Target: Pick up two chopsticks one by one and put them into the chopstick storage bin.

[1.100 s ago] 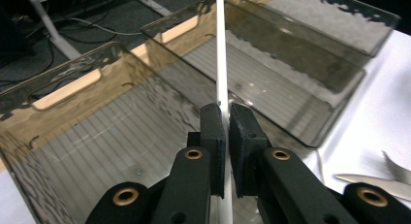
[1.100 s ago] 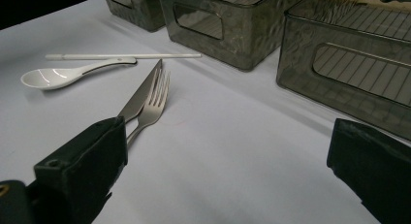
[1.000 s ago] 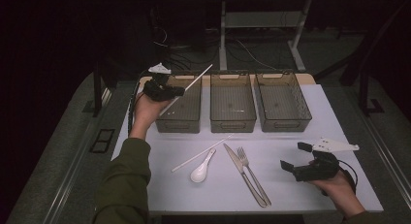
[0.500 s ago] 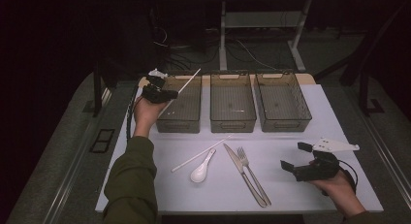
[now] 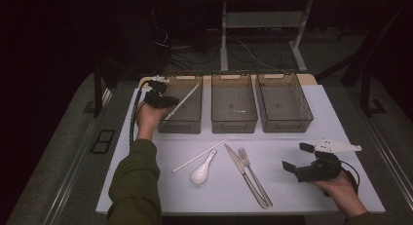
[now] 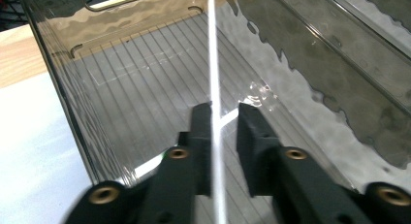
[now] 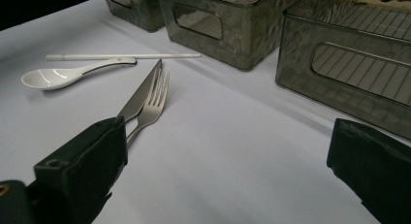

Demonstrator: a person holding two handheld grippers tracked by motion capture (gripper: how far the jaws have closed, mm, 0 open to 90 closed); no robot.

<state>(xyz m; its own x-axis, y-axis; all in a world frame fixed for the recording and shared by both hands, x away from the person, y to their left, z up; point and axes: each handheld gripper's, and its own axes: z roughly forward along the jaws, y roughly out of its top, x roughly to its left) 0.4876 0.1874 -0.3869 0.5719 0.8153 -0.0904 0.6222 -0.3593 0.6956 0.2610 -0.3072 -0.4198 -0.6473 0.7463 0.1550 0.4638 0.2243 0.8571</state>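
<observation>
- Surface (image 5: 341, 186): three bins in a row; left bin (image 5: 181, 119) takes the chopstick (image 6: 213, 64).
- Left gripper (image 6: 224, 118) over that bin: fingers just opening, chopstick loose between them, likely releasing.
- Right gripper (image 5: 298, 160): fingers wide apart, empty.
- Second chopstick (image 5: 202, 154), spoon (image 5: 202, 169), knife (image 5: 245, 175) and fork (image 5: 253, 174) wait on the surface; nothing blocks.

Three bins (image 5: 234, 104), two white chopsticks (image 5: 182, 101), one spoon (image 5: 203, 170), one knife (image 5: 245, 175), one fork (image 5: 253, 174).

The left hand-held gripper (image 5: 168, 101) has descended toward the left bin (image 5: 191, 119), lowering the white chopstick (image 5: 184, 101) into it. Its jaws have just been opening, with the chopstick between them.
</observation>
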